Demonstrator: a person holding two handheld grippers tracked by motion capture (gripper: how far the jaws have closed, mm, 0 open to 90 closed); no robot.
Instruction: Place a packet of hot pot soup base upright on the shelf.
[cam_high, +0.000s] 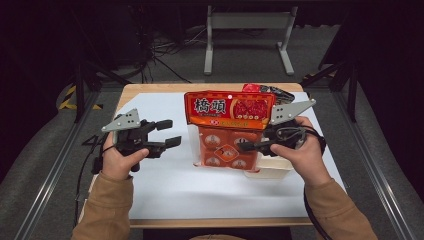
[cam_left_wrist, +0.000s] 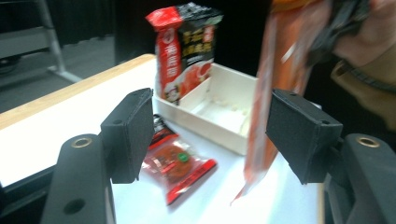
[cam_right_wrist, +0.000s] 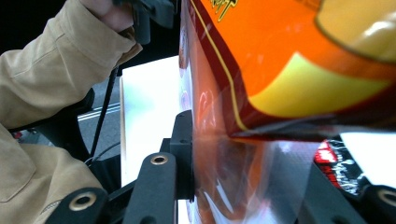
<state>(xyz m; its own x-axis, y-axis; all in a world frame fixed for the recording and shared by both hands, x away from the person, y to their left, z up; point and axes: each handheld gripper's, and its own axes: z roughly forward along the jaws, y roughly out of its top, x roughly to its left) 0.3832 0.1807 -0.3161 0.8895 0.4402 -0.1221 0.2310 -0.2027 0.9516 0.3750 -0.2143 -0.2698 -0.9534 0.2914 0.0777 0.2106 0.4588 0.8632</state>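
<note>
A big orange snack bag (cam_high: 227, 130) with a red header and a clear lower half hangs upright over the middle of the table. My right gripper (cam_high: 250, 146) is shut on its right side. In the right gripper view the bag (cam_right_wrist: 280, 56) looms close, with its clear film pinched between the black jaws of that gripper (cam_right_wrist: 243, 172). My left gripper (cam_high: 170, 133) hovers to the left of the bag, apart from it and open. The left gripper view shows nothing between the wide-apart jaws of this gripper (cam_left_wrist: 212, 126), and the orange bag (cam_left_wrist: 271, 93) hangs beyond them on the right.
A white divided box (cam_left_wrist: 219, 112) sits on the white table sheet (cam_high: 165, 185), partly under the orange bag. An upright red and black pouch (cam_left_wrist: 184, 46) stands in its far end. A small red sachet (cam_left_wrist: 177, 165) lies flat beside the box. Dark floor and a metal frame lie beyond the table.
</note>
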